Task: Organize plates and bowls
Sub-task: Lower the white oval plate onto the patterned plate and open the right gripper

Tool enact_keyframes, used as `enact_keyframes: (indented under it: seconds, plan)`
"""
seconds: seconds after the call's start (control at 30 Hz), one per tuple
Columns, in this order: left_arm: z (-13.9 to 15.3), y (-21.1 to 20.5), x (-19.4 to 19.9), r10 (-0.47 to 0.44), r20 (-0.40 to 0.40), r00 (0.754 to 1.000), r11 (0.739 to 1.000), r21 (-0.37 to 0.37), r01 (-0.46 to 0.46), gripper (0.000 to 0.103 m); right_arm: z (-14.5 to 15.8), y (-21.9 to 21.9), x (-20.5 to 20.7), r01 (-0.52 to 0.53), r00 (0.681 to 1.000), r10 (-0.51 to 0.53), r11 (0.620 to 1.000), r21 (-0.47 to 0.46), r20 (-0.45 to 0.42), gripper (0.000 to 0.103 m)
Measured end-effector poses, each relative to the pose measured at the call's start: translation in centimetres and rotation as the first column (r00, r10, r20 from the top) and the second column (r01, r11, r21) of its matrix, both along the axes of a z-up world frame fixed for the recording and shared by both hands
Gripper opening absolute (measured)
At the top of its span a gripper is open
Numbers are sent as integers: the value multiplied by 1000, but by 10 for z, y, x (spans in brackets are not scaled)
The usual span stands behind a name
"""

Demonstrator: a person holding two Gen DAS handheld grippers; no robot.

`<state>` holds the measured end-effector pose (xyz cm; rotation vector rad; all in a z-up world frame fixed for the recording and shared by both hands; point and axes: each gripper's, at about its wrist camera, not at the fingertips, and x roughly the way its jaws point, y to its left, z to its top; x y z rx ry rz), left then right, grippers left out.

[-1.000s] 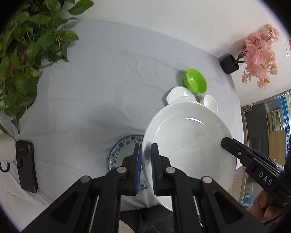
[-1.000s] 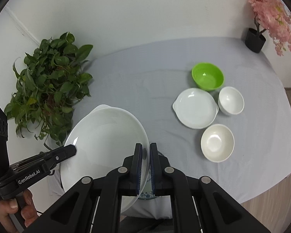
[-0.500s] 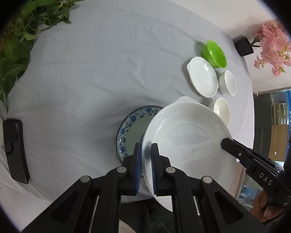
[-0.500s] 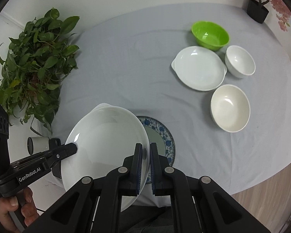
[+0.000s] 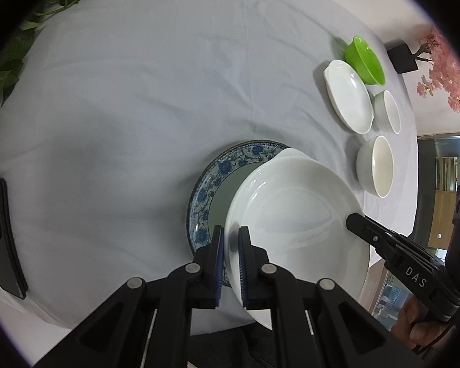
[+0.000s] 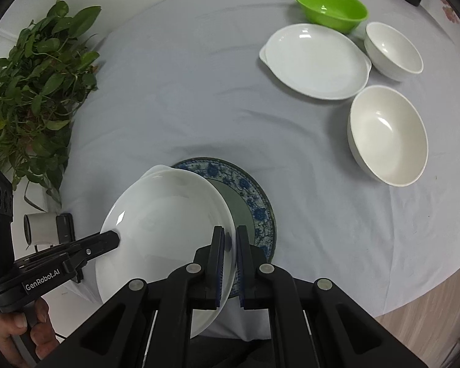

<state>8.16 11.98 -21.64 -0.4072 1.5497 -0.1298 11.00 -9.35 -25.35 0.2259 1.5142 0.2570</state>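
Both our grippers, left [image 5: 230,263] and right [image 6: 229,263], clamp the white plate's [image 5: 294,230] opposite rims, over the blue-patterned plate [image 5: 211,181]. Cream bowl [image 6: 389,135], second white plate [image 6: 316,59], green bowl [image 6: 331,7] sit well apart.

I have my left gripper [image 5: 230,239] closed down to a narrow gap, its blue-padded fingers [image 5: 218,254] pinching a white rim between them. My right gripper [image 6: 229,240] is clamped the same way on the opposite rim. In the left view my right gripper reaches in from the right, my hand [image 5: 426,322] around its handle; in the right view my other hand [image 6: 24,331] grips the left one's handle.
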Motion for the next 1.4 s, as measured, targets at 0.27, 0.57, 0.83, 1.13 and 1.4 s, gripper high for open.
enact_keyframes:
  seconds: [0.27,0.57,0.83,1.13,1.4]
  plan:
    - [-27,-1,9,-4,12,1000,1000,9,4,7,-43,-5,4,22,1000,-22,1000,-1,-15,6]
    - [-45,4,13,-17,-1,1000,1000,20,17,7,-71,-4,11,27,999,-26,1000,4,-23,6]
    - [-49,5,11,-25,-31,999,999,24,26,7,-83,-1,12,2,999,-2,1000,1,-52,7]
    - [-52,3,13,-31,-60,998,999,39,33,8,-88,5,18,-20,998,19,1000,-9,-64,8]
    - [-56,3,9,-44,-91,995,997,66,50,6,-94,16,18,-61,993,57,997,-39,-101,7]
